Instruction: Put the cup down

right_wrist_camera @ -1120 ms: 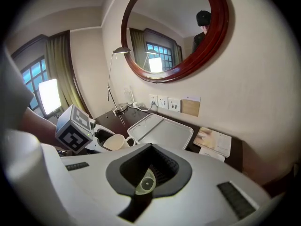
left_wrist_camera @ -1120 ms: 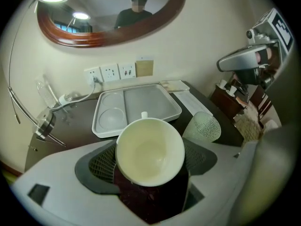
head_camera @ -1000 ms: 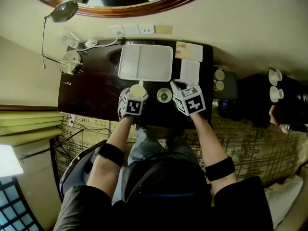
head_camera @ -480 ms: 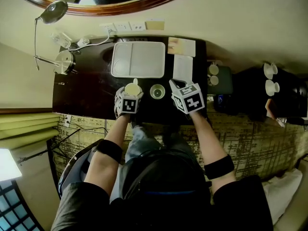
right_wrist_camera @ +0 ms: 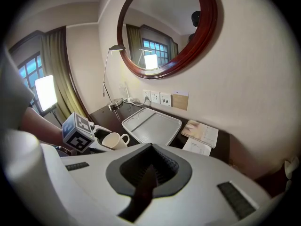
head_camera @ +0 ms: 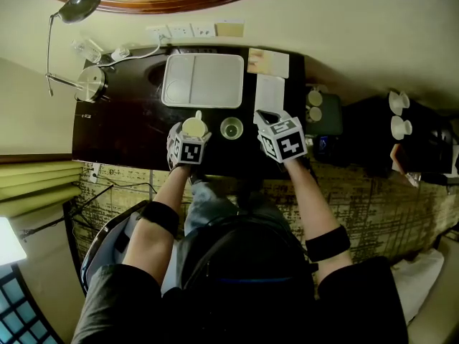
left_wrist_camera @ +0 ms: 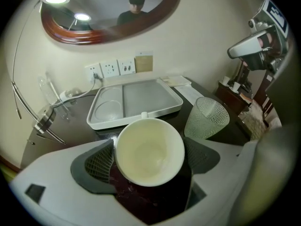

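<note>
The white cup point(left_wrist_camera: 149, 147) stands upright on the dark table point(head_camera: 122, 131), just in front of the grey tray point(left_wrist_camera: 141, 98) and beside a textured glass point(left_wrist_camera: 206, 117). The left gripper point(left_wrist_camera: 148, 161) has its jaws on both sides of the cup; they have just been opening and are now released. The right gripper point(right_wrist_camera: 149, 173) is clenched, with nothing between its jaws.

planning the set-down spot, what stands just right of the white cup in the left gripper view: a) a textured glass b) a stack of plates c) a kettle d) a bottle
a: a clear textured glass stands just to the right of the white cup, both in front of the white tray.
</note>
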### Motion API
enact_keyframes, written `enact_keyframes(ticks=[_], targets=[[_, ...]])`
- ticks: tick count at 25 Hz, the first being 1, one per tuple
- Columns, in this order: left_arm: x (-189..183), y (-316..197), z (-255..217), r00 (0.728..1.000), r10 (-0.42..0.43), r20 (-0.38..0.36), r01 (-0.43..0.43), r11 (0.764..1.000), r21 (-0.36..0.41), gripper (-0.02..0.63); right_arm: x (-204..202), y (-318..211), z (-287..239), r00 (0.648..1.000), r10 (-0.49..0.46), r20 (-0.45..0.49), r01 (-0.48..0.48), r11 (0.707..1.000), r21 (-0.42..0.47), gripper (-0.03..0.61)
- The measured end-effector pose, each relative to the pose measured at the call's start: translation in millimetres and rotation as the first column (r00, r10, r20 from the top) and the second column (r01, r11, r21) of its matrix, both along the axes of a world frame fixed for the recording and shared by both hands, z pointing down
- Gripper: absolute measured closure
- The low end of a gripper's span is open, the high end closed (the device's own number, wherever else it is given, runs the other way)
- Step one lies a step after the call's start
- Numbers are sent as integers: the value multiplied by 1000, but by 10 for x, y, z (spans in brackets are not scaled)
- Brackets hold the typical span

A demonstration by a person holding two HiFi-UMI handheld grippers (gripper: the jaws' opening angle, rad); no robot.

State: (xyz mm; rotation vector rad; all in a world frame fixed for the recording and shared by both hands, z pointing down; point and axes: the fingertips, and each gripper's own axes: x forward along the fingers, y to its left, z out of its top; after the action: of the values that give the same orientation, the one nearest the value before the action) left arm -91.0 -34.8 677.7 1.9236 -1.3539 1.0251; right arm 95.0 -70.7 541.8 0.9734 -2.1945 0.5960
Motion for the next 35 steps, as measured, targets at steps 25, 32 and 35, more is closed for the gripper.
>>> enact_keyframes(ticks=[25,32,35], targets=[[2,244,-1614,991,82,-106,-53,967,249,365,-41,72,-158,994,-24,110,21,999,26,577],[-24,319,-1875,983,90,-158,-39,953,299,520,-30,141,-187,991,-29,132,22,999,50,577],[-47,383,-1906,979,86,-183,-29,955,296,601,17,191,-159,990,-18,138,10,998,54,577]])
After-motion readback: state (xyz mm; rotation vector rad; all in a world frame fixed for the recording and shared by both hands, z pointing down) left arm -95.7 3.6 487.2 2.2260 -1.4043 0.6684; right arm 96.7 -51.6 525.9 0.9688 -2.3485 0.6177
